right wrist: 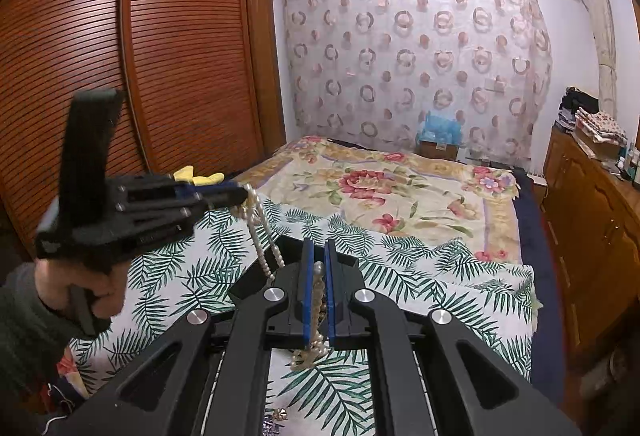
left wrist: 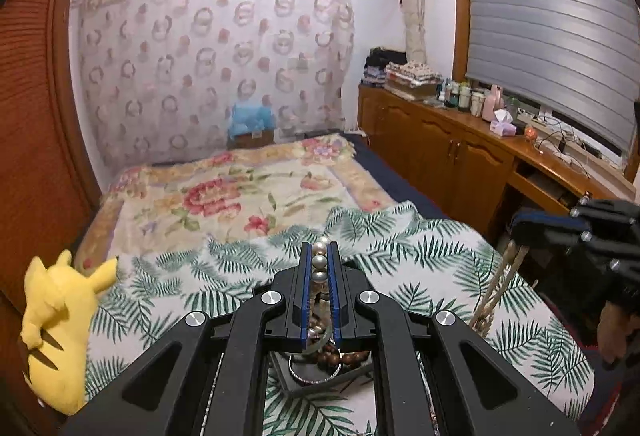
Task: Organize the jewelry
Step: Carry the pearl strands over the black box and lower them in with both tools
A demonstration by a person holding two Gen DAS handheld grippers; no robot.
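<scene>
1. A pearl necklace (right wrist: 256, 232) is held off the bed, strung between both grippers; in the right wrist view its strands hang from the left gripper (right wrist: 240, 196) down to the right gripper (right wrist: 318, 268).
2. The fingers of the left gripper (left wrist: 320, 252) are closed on the pearls, three beads being seen pinched between the blue pads (left wrist: 306, 284).
3. The fingers of the right gripper are likewise closed on the pearl strand, a short loop of which dangles behind the pads.
4. Directly beneath the left fingers a dark tray (left wrist: 316, 376) is seen, with brown wooden beads (left wrist: 340, 356) and a metal ring lying in it.
5. Below everything a palm-leaf cloth (left wrist: 400, 276) is spread over the bed, with a floral blanket (left wrist: 240, 192) beyond the fingertips.
6. A yellow plush toy (left wrist: 56, 324) is seen well to the left of the left fingers, against the wooden wardrobe (right wrist: 160, 56).
7. The person's hand (right wrist: 88, 284) is wrapped around the left gripper's handle.
</scene>
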